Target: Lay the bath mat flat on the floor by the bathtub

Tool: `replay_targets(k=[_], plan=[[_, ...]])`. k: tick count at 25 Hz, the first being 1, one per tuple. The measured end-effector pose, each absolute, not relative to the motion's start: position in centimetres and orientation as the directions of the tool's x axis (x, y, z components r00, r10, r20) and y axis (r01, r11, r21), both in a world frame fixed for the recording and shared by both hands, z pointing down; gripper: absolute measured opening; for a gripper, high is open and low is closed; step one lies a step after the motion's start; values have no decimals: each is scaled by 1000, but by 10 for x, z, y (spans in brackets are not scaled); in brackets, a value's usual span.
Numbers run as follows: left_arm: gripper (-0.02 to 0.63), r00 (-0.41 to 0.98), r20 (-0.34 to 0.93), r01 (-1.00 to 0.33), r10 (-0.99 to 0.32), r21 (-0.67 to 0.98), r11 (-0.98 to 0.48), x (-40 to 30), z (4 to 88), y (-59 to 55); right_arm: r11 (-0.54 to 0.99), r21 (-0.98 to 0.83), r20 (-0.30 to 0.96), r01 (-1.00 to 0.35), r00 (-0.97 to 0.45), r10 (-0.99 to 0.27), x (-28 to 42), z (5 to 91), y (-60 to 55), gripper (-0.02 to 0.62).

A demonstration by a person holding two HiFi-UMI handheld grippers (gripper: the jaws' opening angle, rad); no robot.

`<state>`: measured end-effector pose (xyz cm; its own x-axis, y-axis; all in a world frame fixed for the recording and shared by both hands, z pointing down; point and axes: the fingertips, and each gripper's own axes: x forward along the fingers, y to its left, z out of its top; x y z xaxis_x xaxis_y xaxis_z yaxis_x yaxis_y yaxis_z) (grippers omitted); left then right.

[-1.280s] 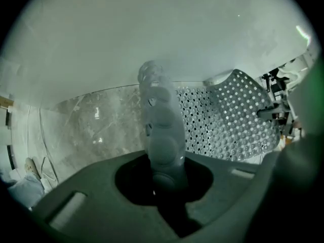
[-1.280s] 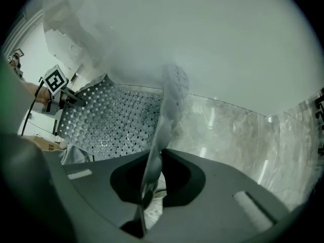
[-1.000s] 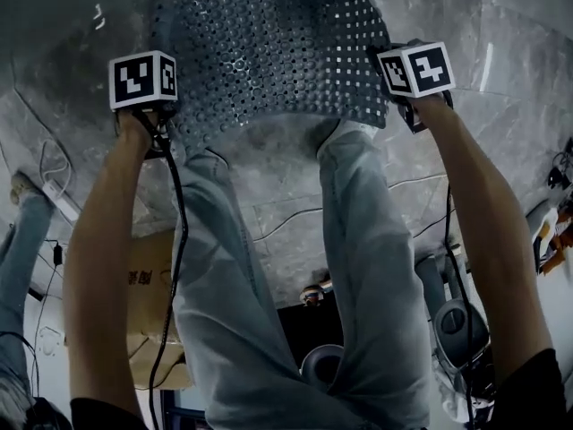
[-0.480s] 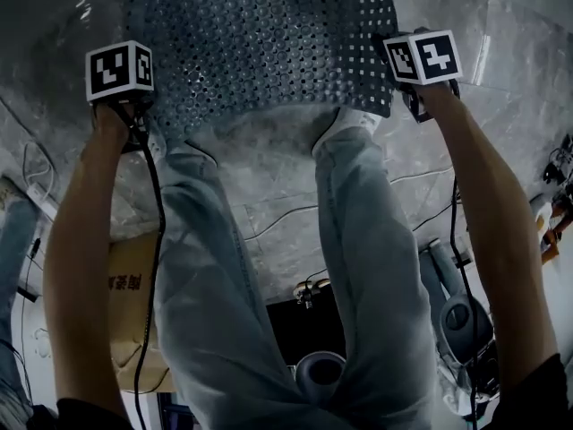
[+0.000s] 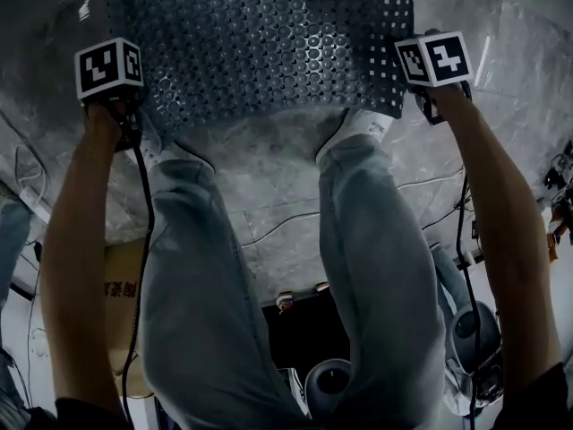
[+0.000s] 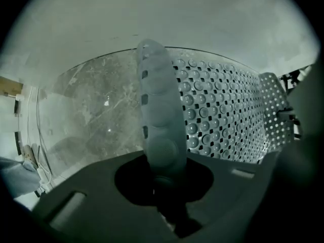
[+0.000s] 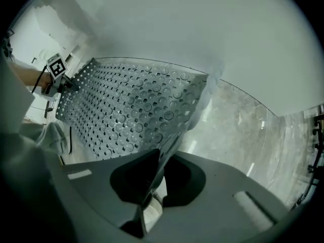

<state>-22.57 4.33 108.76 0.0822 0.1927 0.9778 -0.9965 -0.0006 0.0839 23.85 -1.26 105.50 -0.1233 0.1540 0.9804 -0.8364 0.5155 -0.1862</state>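
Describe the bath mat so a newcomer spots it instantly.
Start at the grey marble floor ahead of the person's feet. Held over it by the left gripper and right gripper is the bath mat: the only sheet studded with round bumps and holes.

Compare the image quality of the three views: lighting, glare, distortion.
Head view: dim, bluish light, with bright glare streaks on the grey marble floor beside the grey perforated rubber bath mat. Left gripper view: fisheye bending, black corners, the mat's nearest edge soft. Right gripper view: same curved distortion, pale washed-out upper area.
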Motion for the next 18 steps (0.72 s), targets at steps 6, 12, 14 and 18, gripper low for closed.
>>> replay_targets(k=[6, 12, 14, 18], plan=[[40, 84, 983, -996, 164, 81, 26, -231, 1105, 47, 489, -118, 991, -864, -70, 115, 260, 1076, -10, 23], [55, 98, 982, -994, 160, 91, 52, -233, 1114, 47, 437, -77, 995, -896, -43, 87, 273, 1095, -11, 28], [61, 117, 982, -993, 147, 110, 52, -233, 1115, 47, 425, -65, 996, -903, -33, 83, 277, 1102, -11, 31], [66, 150, 982, -988, 113, 146, 43, -232, 1117, 46, 379, -62, 997, -923, -42, 61, 282, 1113, -11, 48]])
